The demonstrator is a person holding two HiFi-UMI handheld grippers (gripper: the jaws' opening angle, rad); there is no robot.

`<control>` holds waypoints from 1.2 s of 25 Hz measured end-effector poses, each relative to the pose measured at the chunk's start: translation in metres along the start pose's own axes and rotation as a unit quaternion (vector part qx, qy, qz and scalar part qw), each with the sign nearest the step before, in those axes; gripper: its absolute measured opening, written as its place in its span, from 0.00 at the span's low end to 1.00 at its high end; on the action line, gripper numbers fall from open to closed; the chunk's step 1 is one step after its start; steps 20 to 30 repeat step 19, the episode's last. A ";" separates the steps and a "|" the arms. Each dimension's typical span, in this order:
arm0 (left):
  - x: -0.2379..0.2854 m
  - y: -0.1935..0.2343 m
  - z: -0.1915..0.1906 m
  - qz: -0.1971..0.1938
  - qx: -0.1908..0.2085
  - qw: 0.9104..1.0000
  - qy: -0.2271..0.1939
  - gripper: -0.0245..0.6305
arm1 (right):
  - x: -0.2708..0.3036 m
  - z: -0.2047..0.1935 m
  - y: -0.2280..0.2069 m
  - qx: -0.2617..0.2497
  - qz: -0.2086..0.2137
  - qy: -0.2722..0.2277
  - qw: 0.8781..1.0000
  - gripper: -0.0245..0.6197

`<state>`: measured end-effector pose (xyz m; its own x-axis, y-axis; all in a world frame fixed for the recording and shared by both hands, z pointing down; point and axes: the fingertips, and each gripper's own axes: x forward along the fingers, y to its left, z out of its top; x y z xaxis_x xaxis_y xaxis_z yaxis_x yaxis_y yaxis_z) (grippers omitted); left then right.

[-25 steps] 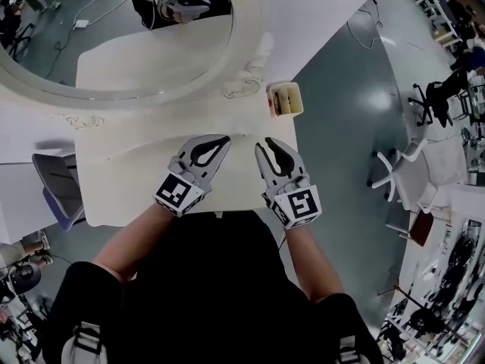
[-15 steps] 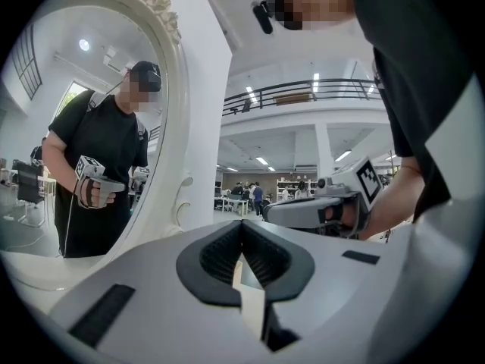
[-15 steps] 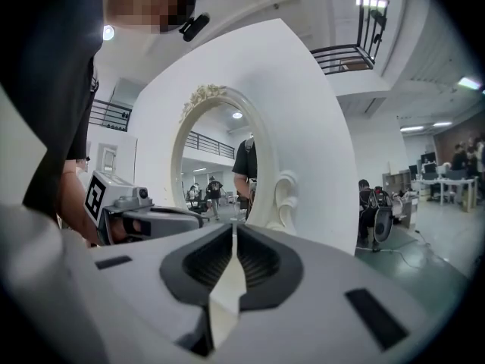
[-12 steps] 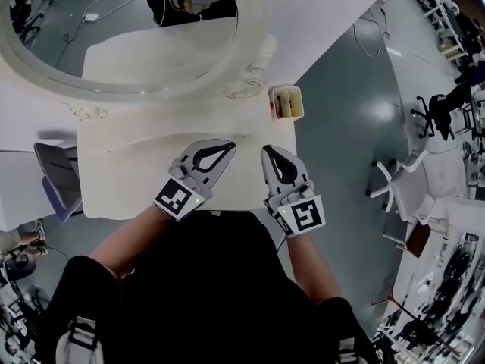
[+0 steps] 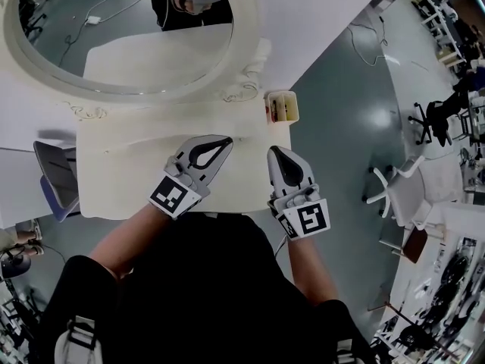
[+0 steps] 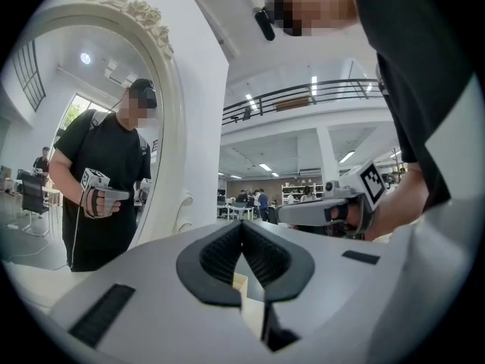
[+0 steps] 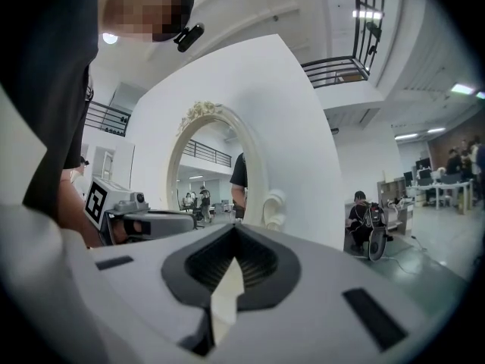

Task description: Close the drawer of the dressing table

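The cream dressing table [image 5: 129,184] lies below me in the head view, its oval mirror [image 5: 129,36] at the back. No drawer front shows; my torso covers the table's near edge. My left gripper [image 5: 227,138] hovers over the tabletop's middle, shut with nothing in it, its tips meeting in the left gripper view [image 6: 242,224]. Over the table's right part is my right gripper [image 5: 273,151], whose jaws have just been closing on nothing and now meet [image 7: 234,226]. Each gripper shows in the other's view: the right gripper [image 6: 333,207] and the left gripper [image 7: 136,218].
A small open box [image 5: 282,105] with items stands at the table's back right corner. A grey chair [image 5: 51,180] sits left of the table, and a white chair [image 5: 394,177] is on the grey floor to the right. The mirror reflects me holding a gripper [image 6: 98,196].
The right gripper's jaws went from apart to closed, with nothing between them. Both grippers rose slightly toward the head camera, and the right one drifted a little right.
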<state>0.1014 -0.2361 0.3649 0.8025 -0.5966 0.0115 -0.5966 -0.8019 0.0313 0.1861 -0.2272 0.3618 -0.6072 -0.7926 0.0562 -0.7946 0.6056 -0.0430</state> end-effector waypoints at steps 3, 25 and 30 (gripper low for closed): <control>0.002 0.000 0.003 0.000 0.009 1.000 -0.001 0.03 | -0.004 0.003 -0.006 -0.001 -0.005 -0.003 1.000 0.04; 0.002 0.000 0.001 -0.003 0.007 1.000 0.002 0.03 | -0.017 -0.009 -0.015 0.011 -0.021 0.007 1.000 0.04; 0.002 0.000 0.001 -0.003 0.007 1.000 0.002 0.03 | -0.017 -0.009 -0.015 0.011 -0.021 0.007 1.000 0.04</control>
